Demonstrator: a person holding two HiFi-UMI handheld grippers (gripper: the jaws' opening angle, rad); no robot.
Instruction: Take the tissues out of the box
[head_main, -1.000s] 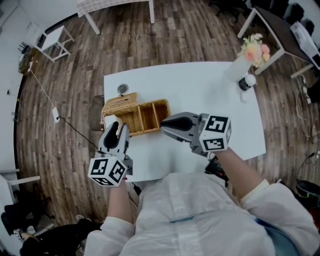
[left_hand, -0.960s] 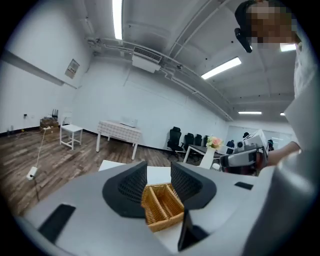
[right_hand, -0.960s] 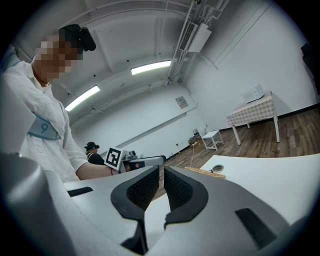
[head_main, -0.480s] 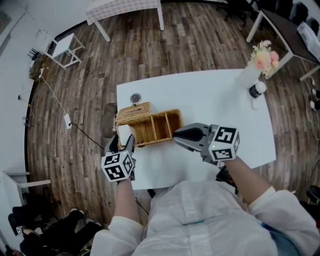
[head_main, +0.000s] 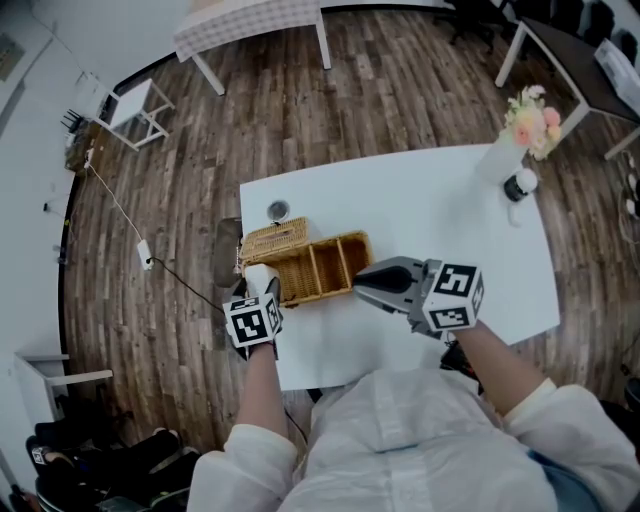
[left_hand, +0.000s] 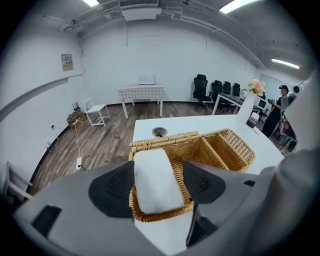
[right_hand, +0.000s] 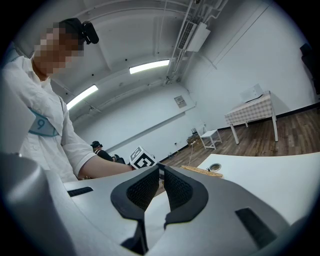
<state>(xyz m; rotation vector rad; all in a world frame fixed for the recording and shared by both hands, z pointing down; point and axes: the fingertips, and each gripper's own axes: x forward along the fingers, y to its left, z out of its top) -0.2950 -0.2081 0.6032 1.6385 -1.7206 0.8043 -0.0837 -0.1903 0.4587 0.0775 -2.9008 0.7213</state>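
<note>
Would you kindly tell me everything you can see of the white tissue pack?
The tissue pack is a white, soft-looking, rounded oblong with no visible print. It lies lengthwise in the end compartment of the wicker basket nearest the left tool, its top standing above the rim. It sits between that tool's opening jaws, which do not seem to press on it.

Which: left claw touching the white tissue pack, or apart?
Cannot tell. Left gripper view: the opening left claw straddles the tissue pack; gap at the right pad, left pad abuts its edge.
</note>
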